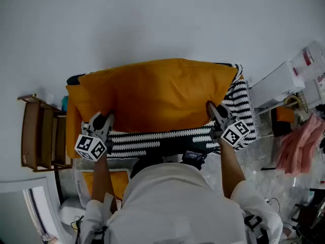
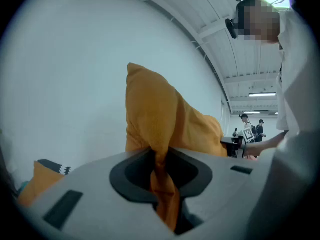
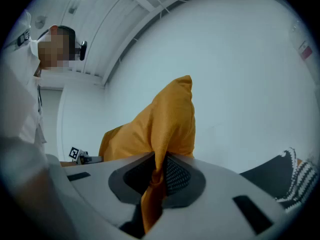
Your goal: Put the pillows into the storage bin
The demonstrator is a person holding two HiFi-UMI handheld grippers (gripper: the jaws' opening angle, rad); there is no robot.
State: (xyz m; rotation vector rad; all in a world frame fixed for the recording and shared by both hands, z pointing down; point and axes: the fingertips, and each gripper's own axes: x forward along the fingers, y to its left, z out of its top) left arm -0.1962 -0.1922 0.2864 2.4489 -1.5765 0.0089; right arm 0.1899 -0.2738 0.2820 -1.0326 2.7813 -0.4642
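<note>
A large orange pillow (image 1: 155, 93) hangs in the air in front of me, held up by its two near corners. My left gripper (image 1: 103, 122) is shut on the left corner; in the left gripper view the orange fabric (image 2: 159, 134) is pinched between the jaws. At the right corner my right gripper (image 1: 214, 112) is shut on the cloth, seen as a fold of the orange pillow (image 3: 167, 129) in the right gripper view. Below it lies a black-and-white patterned pillow (image 1: 177, 136). Another orange pillow (image 1: 119, 182) shows low down beside my left arm.
A wooden shelf unit (image 1: 40, 131) stands at the left by the white wall. White boxes (image 1: 284, 83) and pink cloth (image 1: 299, 141) lie at the right on the floor. People (image 2: 252, 126) stand far off in the left gripper view.
</note>
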